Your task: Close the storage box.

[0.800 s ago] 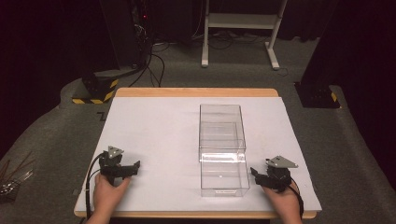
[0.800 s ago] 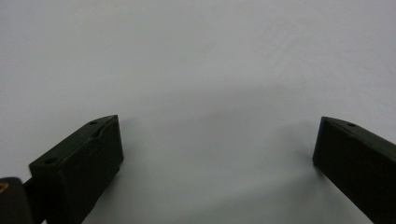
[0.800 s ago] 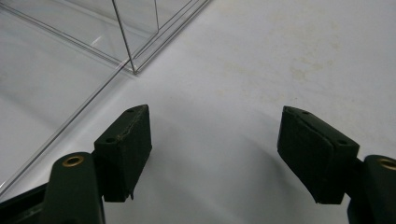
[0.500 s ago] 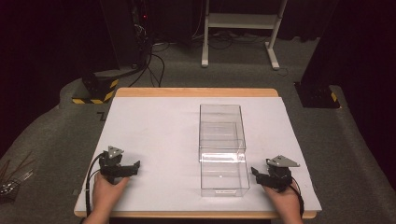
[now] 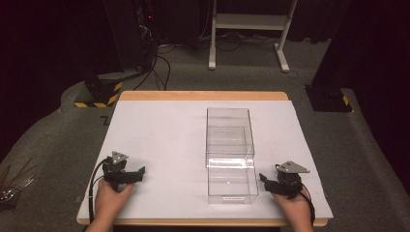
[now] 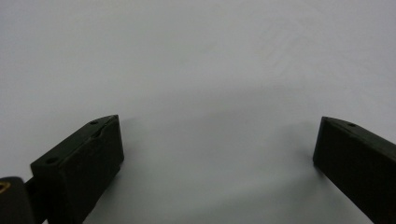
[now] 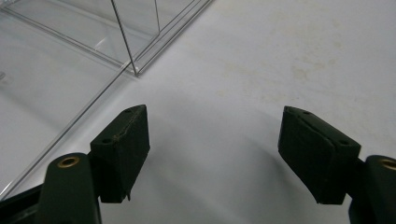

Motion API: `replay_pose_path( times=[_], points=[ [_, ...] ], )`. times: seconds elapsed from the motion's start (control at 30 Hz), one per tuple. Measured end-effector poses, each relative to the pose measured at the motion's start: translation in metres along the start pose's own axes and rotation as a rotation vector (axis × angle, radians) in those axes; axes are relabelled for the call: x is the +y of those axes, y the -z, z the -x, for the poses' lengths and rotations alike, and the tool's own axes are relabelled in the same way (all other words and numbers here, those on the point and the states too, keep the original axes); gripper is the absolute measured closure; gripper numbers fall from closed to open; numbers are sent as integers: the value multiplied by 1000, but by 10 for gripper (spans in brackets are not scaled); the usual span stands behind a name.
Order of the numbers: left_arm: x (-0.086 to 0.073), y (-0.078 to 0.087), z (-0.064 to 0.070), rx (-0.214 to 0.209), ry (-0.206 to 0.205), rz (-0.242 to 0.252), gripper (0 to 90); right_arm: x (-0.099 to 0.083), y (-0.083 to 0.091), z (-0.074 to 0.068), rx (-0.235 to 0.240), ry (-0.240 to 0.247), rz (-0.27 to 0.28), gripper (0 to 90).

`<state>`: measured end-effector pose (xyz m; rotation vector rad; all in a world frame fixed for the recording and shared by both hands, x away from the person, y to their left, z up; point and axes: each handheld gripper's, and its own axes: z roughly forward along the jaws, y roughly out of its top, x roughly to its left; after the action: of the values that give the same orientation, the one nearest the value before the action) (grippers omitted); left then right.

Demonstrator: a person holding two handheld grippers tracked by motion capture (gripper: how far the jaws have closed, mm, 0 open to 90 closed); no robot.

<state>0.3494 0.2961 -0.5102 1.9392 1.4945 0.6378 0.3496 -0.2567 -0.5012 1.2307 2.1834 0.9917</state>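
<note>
Two black two-jaw grippers, left (image 5: 140,171) and right (image 5: 263,180), resting on white table sheet (image 5: 164,130), jaws spread wide, empty, flanking clear plastic box (image 5: 230,154).

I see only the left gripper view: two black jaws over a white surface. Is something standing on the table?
Observer: Yes. In the high view, a clear plastic box stands right of the table's middle, empty as far as I can see.
Operator: Where is the other gripper?
Observer: The right gripper rests low at the near right, beside the box, not touching it.
Operator: Is it open?
Observer: Yes. In its own view the jaws stand wide apart with nothing between them, and the box's corner lies ahead.
</note>
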Motion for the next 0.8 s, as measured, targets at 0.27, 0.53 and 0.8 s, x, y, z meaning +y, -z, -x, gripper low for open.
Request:
replay_pose_path(
  times=[0.27, 0.53, 0.8],
  points=[
    [0, 0, 0, 2, 0, 0, 21, -1, 6, -2, 24, 7, 36, 215],
    [0, 0, 0, 2, 0, 1, 21, 2, 20, -3, 19, 6, 88, 210],
    [0, 0, 0, 2, 0, 0, 21, 7, 33, -9, 31, 3, 136, 209]
  ],
)
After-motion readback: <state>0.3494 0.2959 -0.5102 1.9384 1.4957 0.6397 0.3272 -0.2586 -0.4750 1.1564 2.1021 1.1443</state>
